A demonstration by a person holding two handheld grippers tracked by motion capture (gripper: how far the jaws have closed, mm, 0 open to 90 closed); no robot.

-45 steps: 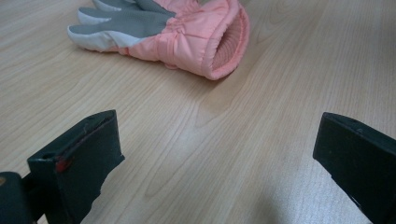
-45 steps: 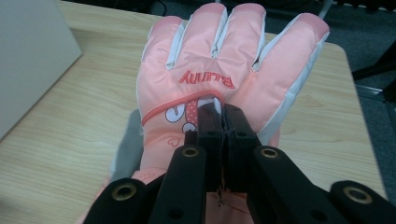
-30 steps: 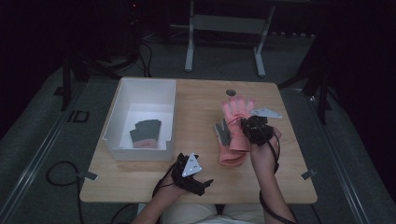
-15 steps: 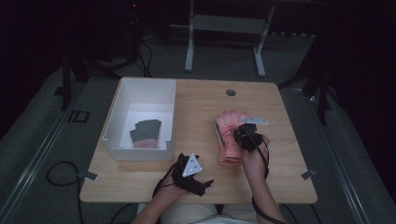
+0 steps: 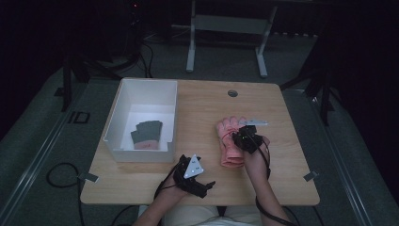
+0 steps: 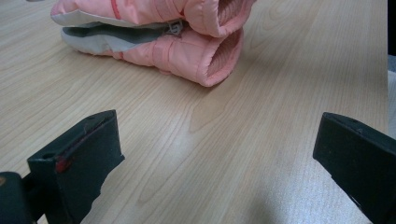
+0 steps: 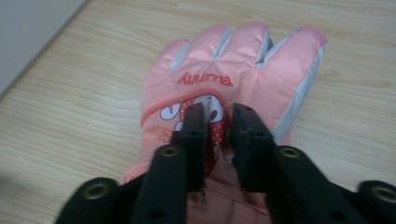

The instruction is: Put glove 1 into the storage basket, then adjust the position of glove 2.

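The pink gloves (image 5: 229, 141) are stacked flat on the wooden table (image 5: 197, 113), right of the white bin (image 5: 141, 120). The right gripper (image 7: 218, 122) is placed on the top glove; its jaws, just opened slightly, clamp nothing. The left gripper (image 5: 195, 176) is held wide open nearby.

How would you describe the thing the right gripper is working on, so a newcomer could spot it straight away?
Start at the wooden table and look right of the white bin. There the pink gloves lie stacked, the right gripper down on the top one, whose fabric sits between its jaws, which have just been opening. Unlike the dark gloves inside the bin, this pair is padded, with a cartoon print and grey trim.
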